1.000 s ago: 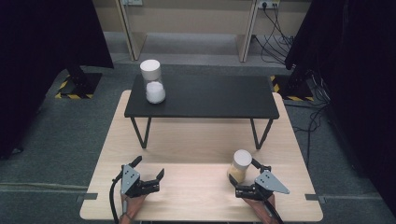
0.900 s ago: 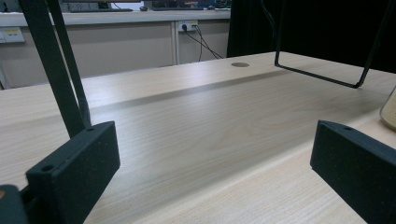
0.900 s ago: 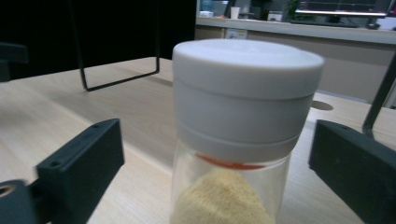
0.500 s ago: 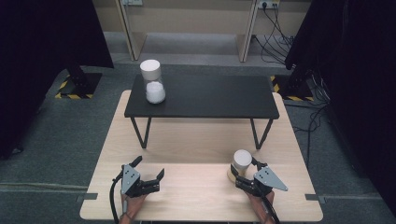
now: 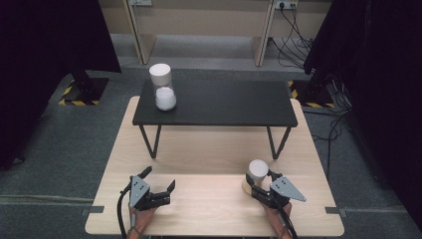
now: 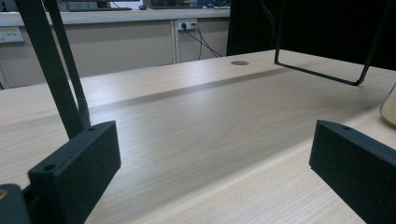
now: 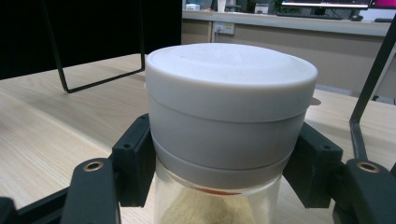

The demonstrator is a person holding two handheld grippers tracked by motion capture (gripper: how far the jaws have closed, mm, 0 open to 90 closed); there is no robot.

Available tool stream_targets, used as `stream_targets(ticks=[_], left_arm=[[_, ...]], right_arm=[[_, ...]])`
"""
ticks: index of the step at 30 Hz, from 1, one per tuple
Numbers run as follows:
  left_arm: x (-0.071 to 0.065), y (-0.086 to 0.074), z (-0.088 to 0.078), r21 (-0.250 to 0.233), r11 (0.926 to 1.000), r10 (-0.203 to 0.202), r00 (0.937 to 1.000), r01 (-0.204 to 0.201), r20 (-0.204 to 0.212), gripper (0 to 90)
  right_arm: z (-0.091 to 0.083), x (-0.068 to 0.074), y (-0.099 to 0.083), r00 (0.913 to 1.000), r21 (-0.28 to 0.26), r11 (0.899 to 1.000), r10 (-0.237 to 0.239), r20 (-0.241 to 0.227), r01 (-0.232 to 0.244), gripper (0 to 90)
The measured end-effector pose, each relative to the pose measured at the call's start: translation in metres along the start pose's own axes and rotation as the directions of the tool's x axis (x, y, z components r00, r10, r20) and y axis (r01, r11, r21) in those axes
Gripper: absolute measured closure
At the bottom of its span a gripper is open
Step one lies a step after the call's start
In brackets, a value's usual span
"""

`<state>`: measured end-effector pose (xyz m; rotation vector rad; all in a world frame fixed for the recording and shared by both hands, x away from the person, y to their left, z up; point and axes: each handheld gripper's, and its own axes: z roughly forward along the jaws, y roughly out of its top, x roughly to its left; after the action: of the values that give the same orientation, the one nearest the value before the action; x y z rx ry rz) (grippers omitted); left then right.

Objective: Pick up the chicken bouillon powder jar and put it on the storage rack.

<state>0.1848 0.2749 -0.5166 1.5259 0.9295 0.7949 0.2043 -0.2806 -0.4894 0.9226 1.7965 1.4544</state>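
Note:
A clear jar [image 5: 258, 169] with a white lid and tan powder inside stands on the wooden table [image 5: 209, 149] at the front right. My right gripper [image 5: 259, 178] has just been closing and is now shut on it. In the right gripper view the two black jaws press the jar [image 7: 231, 107] just below its lid, on either side of my right gripper [image 7: 224, 161]. My left gripper [image 5: 159, 178] rests open at the front left with nothing between its jaws. In the left gripper view my left gripper [image 6: 217, 170] looks over bare wood, with the jar's edge [image 6: 390, 109] at far right.
A low black table [image 5: 214, 102] on wire legs stands on the far half of the wooden table. A second white-lidded jar [image 5: 162, 89] holding white powder stands on its left end. Cables lie on the floor at the right.
The right gripper's jaws have closed around the jar near its lid. The jar and the left gripper have stayed where they were.

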Motion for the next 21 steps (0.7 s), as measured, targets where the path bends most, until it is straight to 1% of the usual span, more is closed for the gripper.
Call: stream_targets(ticks=[4, 6, 12, 17, 21], left_arm=[[0.000, 0.000, 0.000, 0.000, 1.0000, 0.000, 1.0000, 0.000, -0.001, 0.8], [0.000, 0.000, 0.000, 0.000, 1.0000, 0.001, 1.0000, -0.001, 0.001, 0.7], [0.000, 0.000, 0.000, -0.003, 1.0000, 0.001, 1.0000, -0.001, 0.003, 0.2], [0.000, 0.000, 0.000, -0.004, 1.0000, 0.002, 1.0000, -0.002, 0.004, 0.0], [0.000, -0.001, 0.000, -0.005, 1.0000, 0.001, 1.0000, -0.001, 0.004, 0.0]], right_arm=[[0.000, 0.002, 0.002, 0.9999, 0.004, 1.000, -0.008, 0.010, 0.008, 34.5], [-0.001, 0.002, 0.003, 0.9999, 0.007, 1.000, -0.002, 0.014, 0.002, 34.5], [-0.007, -0.001, 0.007, 0.9996, -0.015, 1.000, 0.017, 0.024, -0.017, 34.6], [-0.010, -0.003, 0.012, 0.9991, -0.017, 0.999, 0.031, 0.030, -0.030, 34.6], [-0.012, -0.004, 0.018, 0.9992, -0.016, 0.999, 0.028, 0.028, -0.027, 34.6]])
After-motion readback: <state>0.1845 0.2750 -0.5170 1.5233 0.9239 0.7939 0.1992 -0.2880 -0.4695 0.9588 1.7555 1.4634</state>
